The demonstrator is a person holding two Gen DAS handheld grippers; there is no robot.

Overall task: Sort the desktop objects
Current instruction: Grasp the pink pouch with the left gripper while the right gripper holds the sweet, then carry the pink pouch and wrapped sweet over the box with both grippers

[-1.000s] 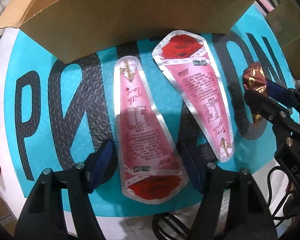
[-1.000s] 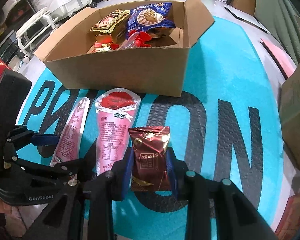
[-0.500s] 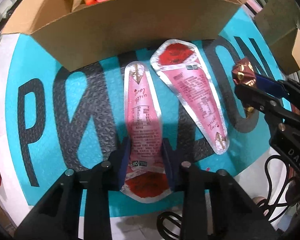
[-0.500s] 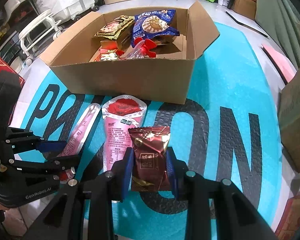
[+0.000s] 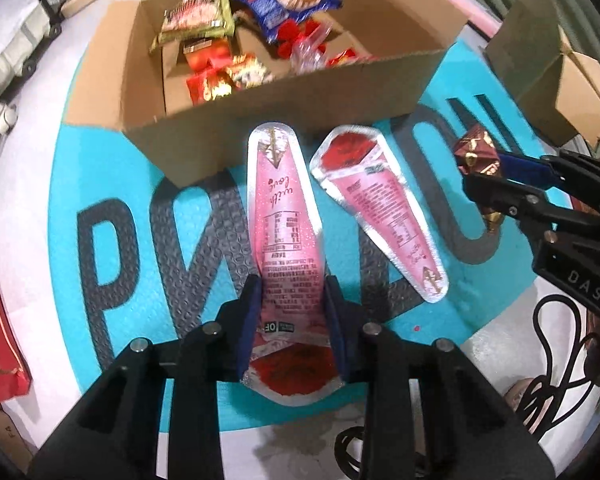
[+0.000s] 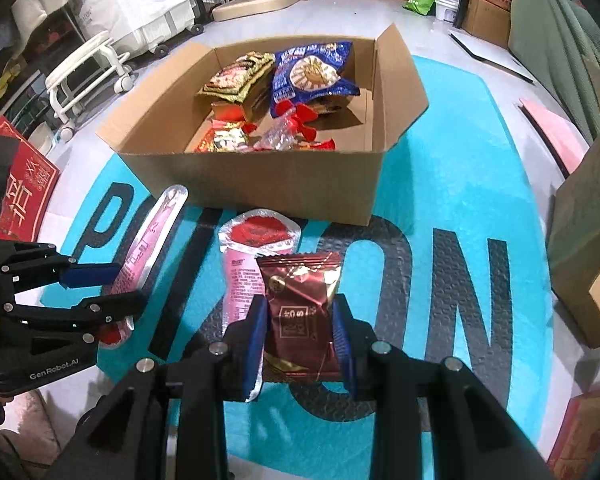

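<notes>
My left gripper (image 5: 290, 306) is shut on a long pink cone-shaped packet (image 5: 286, 224) and holds it off the teal mat, pointing at the box. It shows from the side in the right wrist view (image 6: 148, 248). A second pink cone packet (image 5: 380, 208) lies flat on the mat beside it, also seen in the right wrist view (image 6: 244, 268). My right gripper (image 6: 300, 332) is shut on a dark red snack packet (image 6: 300, 312), held above the mat; it shows at the right of the left wrist view (image 5: 478, 156). The open cardboard box (image 6: 260, 184) holds several snack packs.
The teal mat (image 6: 452, 184) with big dark letters covers the floor. Another cardboard box (image 6: 588, 256) stands at the right. Red boxes lie at the left (image 6: 24, 188) and the lower right (image 6: 584, 432). A white stool (image 6: 88, 68) stands behind the box.
My left gripper closed on the pink cone packet and lifted it, rising so the box's inside came into view. My right gripper kept its dark red packet and rose a little.
</notes>
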